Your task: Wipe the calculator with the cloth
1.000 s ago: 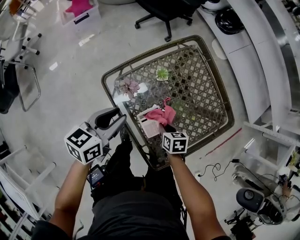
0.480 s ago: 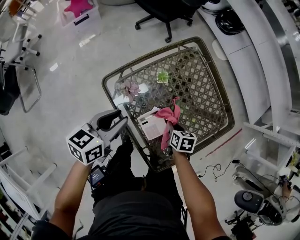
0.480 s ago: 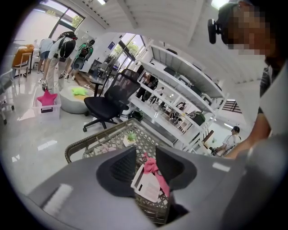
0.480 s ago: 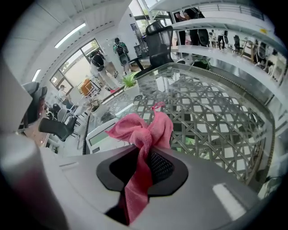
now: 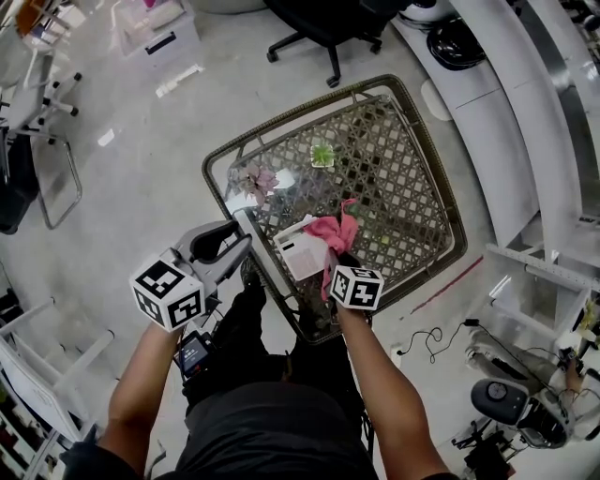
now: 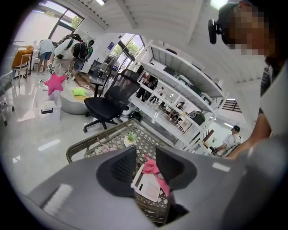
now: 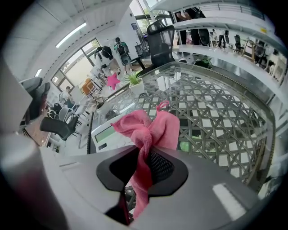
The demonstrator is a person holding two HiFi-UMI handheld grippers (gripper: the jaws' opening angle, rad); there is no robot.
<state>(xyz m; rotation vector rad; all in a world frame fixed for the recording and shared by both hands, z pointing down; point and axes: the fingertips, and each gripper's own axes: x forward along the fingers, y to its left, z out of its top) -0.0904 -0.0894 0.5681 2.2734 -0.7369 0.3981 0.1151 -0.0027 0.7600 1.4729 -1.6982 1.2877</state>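
A white calculator [image 5: 300, 251] lies near the front edge of a glass-topped lattice table [image 5: 412, 178]. A pink cloth [image 5: 336, 232] is bunched over the calculator's right edge. My right gripper [image 5: 343, 261] is shut on that cloth and points steeply down; its marker cube hides the jaws in the head view. In the right gripper view the cloth [image 7: 150, 128] runs down between the pads of my right gripper [image 7: 143, 165], with the calculator [image 7: 107, 133] just left of it. My left gripper [image 5: 232, 240] hovers off the table's left front edge. Its jaws stand apart with nothing between them [image 6: 140, 164]; the calculator [image 6: 145, 185] shows beyond.
On the far side of the table stand a small green potted plant [image 5: 323, 153] and a pinkish flower piece [image 5: 255, 175]. A black office chair [image 5: 323, 23] is beyond the table, white shelving [image 5: 525, 141] runs along the right, and cables [image 5: 431, 337] lie on the floor.
My right gripper swung right, dragging the cloth off the calculator so it hung long, then came back left with the cloth bunched at the calculator's right edge. The left gripper stayed put.
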